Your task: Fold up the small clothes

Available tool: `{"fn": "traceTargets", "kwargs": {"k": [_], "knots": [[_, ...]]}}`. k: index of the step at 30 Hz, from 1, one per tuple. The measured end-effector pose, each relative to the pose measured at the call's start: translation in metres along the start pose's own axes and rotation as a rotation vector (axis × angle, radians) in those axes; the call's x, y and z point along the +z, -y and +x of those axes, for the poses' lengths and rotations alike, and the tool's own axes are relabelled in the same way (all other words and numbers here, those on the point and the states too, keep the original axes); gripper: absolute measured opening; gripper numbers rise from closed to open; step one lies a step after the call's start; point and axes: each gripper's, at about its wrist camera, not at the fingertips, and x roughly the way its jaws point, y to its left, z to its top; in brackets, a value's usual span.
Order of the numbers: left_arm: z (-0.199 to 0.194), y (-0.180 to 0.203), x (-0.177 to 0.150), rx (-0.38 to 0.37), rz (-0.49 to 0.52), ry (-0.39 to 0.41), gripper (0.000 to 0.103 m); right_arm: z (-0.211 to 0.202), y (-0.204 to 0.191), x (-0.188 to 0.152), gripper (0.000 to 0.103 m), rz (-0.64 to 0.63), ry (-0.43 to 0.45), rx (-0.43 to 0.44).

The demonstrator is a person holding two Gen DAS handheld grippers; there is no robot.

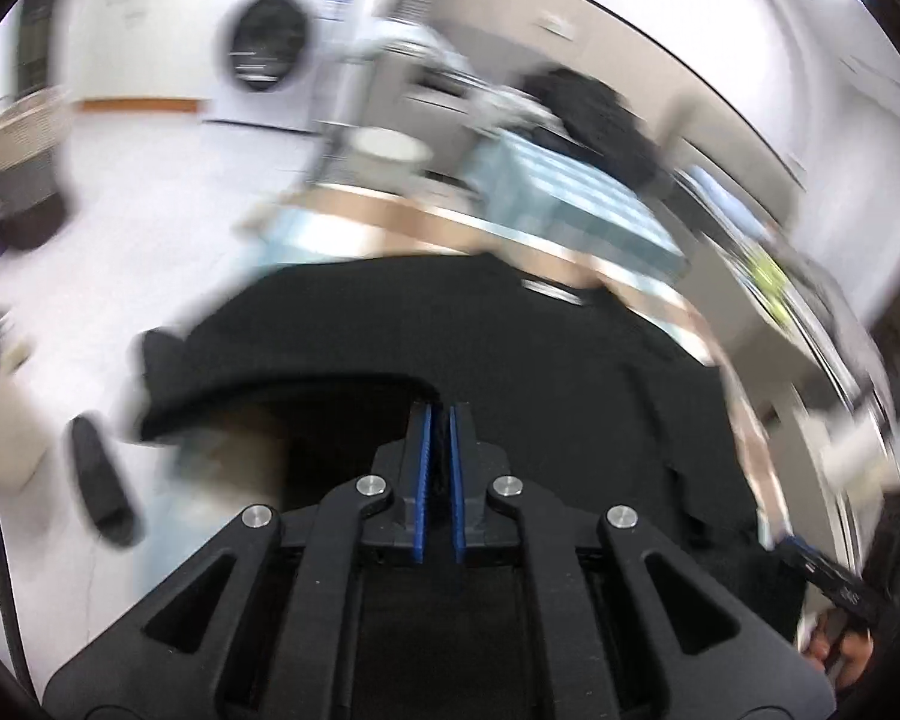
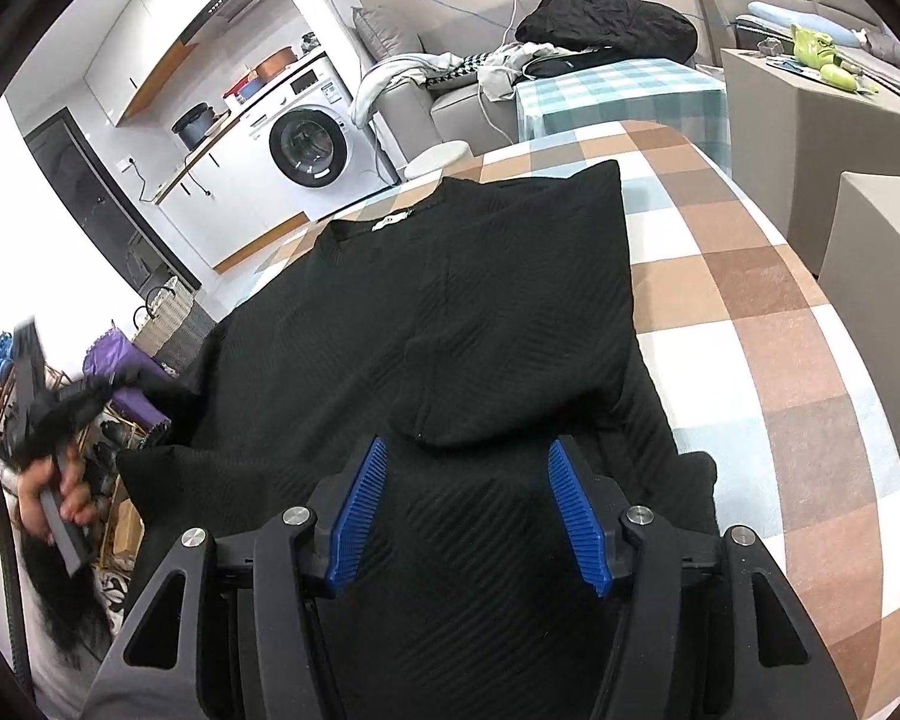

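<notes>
A black ribbed top lies spread on a checked tablecloth, its right sleeve folded in over the body. My right gripper is open and empty just above the hem end of the top. My left gripper is shut on the left edge of the black top and holds that part lifted; its view is blurred by motion. The left gripper also shows in the right wrist view at the top's left side, held by a hand.
A washing machine stands behind the table. A sofa with a black bag and loose clothes is at the back. Baskets and a purple bag stand on the floor to the left. A beige cabinet is at the right.
</notes>
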Motion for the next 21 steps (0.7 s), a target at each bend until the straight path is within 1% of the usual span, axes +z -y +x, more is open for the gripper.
{"fn": "traceTargets", "kwargs": {"k": [2,3,4,5,6,8,9,11,14,16,17,21], "knots": [[0.021,0.029,-0.009,-0.078,0.063,-0.077,0.004,0.001,0.0,0.0,0.058,0.003,-0.005,0.001],[0.028,0.038,-0.018,-0.114,0.079,-0.118,0.009,0.001,0.0,0.001,0.058,0.002,-0.006,-0.003],[0.032,0.042,-0.028,-0.135,0.084,-0.15,0.011,0.001,0.001,0.001,0.058,0.004,-0.006,-0.008],[0.031,0.041,-0.035,-0.142,0.078,-0.158,0.021,0.001,0.001,0.001,0.058,0.007,-0.009,-0.01],[0.028,0.035,-0.043,-0.136,0.058,-0.161,0.039,0.0,0.002,0.0,0.058,0.008,-0.009,-0.011],[0.018,0.016,-0.049,-0.125,0.002,-0.135,0.052,-0.002,0.002,0.0,0.058,0.008,-0.004,-0.009],[0.013,0.004,-0.05,-0.12,-0.033,-0.115,0.053,-0.002,0.002,0.0,0.058,0.005,-0.003,-0.009],[0.002,-0.024,-0.046,-0.051,-0.105,-0.099,0.053,-0.002,0.002,0.0,0.058,0.004,-0.001,-0.006],[-0.014,-0.054,-0.048,0.005,-0.156,-0.074,0.053,0.0,0.003,-0.001,0.058,0.008,-0.006,-0.005],[-0.034,-0.068,-0.053,0.044,-0.15,-0.035,0.053,0.0,0.004,-0.002,0.058,0.005,-0.009,-0.01],[-0.044,-0.073,-0.056,0.065,-0.144,-0.02,0.055,-0.001,0.004,-0.002,0.058,0.005,-0.009,-0.015],[-0.075,-0.092,-0.075,0.128,-0.133,0.011,0.057,-0.014,0.009,-0.005,0.058,0.001,0.006,-0.03]]}}
